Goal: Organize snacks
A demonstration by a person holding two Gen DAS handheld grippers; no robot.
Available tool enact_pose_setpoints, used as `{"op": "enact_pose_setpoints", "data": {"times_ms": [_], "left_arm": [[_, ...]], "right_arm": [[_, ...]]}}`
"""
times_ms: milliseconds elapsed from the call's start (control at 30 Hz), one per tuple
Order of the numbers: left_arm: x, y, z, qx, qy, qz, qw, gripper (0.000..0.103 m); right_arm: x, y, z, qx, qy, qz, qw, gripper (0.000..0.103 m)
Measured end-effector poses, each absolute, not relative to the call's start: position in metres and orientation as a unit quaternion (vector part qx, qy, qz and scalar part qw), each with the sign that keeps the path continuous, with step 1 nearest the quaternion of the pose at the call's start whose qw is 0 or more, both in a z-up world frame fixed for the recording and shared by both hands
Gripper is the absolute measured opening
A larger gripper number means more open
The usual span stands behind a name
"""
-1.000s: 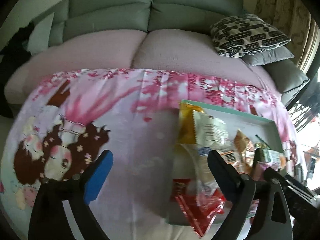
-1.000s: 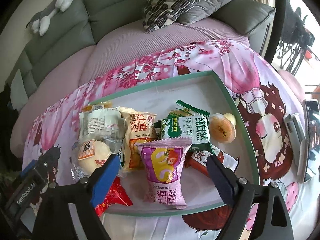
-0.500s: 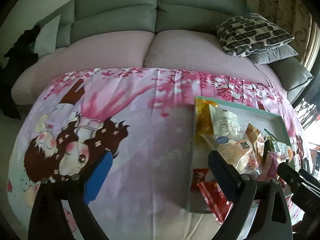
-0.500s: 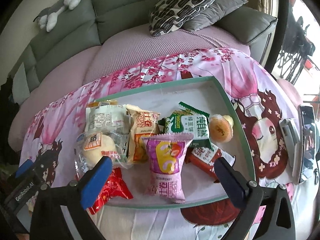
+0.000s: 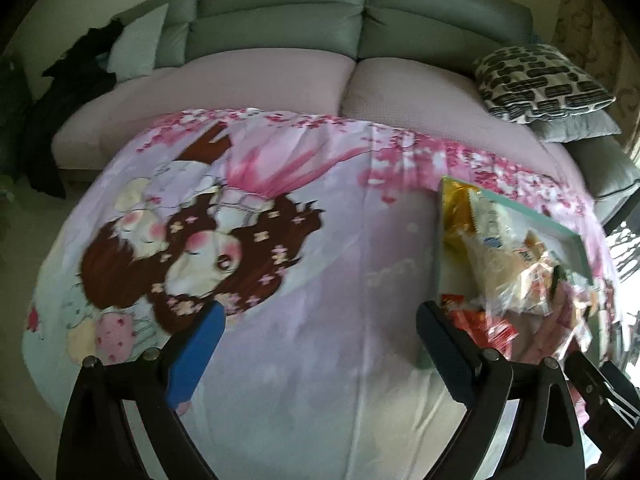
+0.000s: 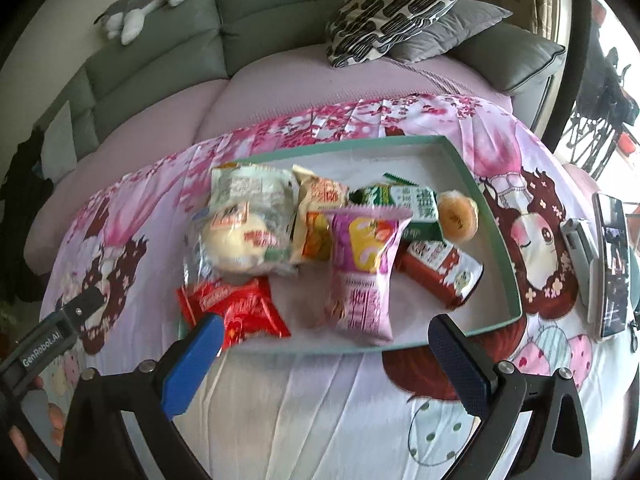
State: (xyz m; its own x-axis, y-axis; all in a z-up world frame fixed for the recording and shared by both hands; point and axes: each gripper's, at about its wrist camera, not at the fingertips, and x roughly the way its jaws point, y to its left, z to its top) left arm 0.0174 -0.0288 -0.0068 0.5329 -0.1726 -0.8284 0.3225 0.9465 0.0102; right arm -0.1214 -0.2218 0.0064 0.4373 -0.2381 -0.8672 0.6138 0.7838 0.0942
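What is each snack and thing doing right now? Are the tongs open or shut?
Left tongs: open, nothing between them.
Right tongs: open wide, empty, having just been opening.
Tray: flat on the cartoon cloth, snacks inside.
Purple packet: sealed, lying on the tray.
Red packet: sealed, hanging over the tray's near edge.
Bun in clear wrapper: wrapped, on the pile.
Round pastry: lying in the tray.
Phone: flat on the cloth, outside the tray.

Left gripper (image 5: 318, 330) gapes empty over pink cloth (image 5: 320, 360); snacks (image 5: 500, 264) fill tray (image 5: 560, 232) at right, sofa (image 5: 280, 32) behind
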Motion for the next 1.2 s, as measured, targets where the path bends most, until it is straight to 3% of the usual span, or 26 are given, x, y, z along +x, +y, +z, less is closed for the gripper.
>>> {"op": "enact_pose_setpoints", "data": {"times_ms": [467,1200], "left_arm": [[-0.002,-0.019,-0.018,0.153,0.458,-0.121,0.867,0.096],[0.001,-0.031,-0.026,0.173,0.473,-0.147,0.851,0.096]], "right_arm": [[-0.128,-0.212,0.001,0.194,0.473,-0.259,0.820,0.103],[-0.124,-0.214,0.001,0.183,0.466,-0.259,0.826,0.103]]}}
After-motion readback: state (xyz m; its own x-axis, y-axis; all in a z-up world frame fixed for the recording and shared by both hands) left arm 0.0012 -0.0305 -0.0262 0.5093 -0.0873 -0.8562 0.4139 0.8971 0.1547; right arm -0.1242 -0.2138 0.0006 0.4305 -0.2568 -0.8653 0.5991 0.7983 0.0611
